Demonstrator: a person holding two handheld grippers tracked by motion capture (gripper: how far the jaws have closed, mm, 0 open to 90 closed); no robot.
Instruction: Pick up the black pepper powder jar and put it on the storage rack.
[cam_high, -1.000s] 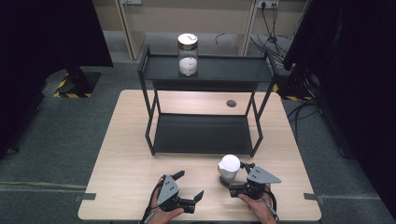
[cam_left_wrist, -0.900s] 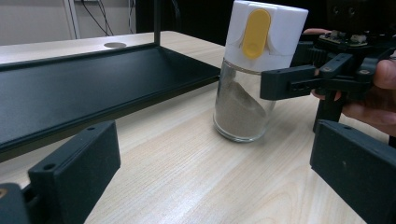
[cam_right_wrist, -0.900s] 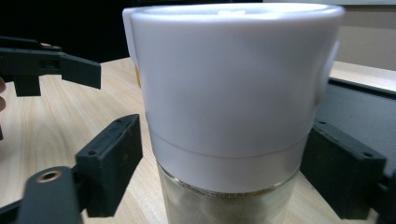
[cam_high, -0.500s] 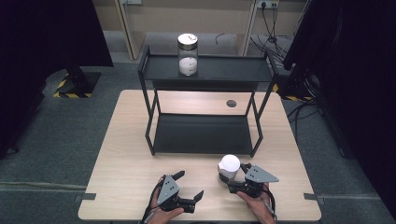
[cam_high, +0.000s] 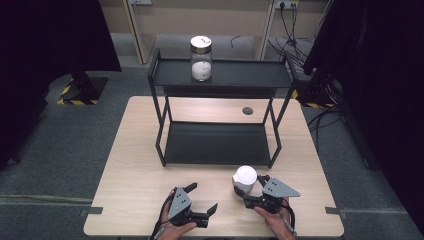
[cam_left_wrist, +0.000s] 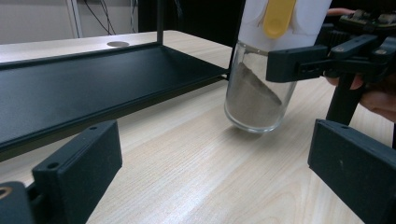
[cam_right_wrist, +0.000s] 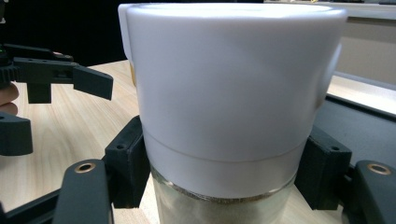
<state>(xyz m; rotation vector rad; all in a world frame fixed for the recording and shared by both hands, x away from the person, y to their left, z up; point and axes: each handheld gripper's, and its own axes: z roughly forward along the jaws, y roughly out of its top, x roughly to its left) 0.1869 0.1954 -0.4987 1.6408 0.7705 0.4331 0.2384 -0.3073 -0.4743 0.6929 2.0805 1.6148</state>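
Note:
A glass jar (cam_high: 245, 177) with a white lid and brown powder inside stands near the table's front, right of centre. My right gripper (cam_high: 248, 187) is shut on it, with both pads pressed on the glass just under the lid (cam_right_wrist: 224, 84). In the left gripper view the jar (cam_left_wrist: 254, 100) leans slightly, its base on the wood. My left gripper (cam_high: 203, 197) rests to the jar's left, open, with nothing between its jaws and bare tabletop ahead of it (cam_left_wrist: 215, 163).
A black two-shelf rack (cam_high: 220, 142) stands at mid-table, just beyond the jar. A second jar (cam_high: 201, 59) with a metal lid stands on its top shelf. A round cable hole (cam_high: 247, 110) sits in the table behind the rack. The table's front edge (cam_high: 215, 234) is close to both hands.
The right gripper's jaws have drawn in onto the white-lidded jar, which stood between them a second ago. The left gripper has kept still.

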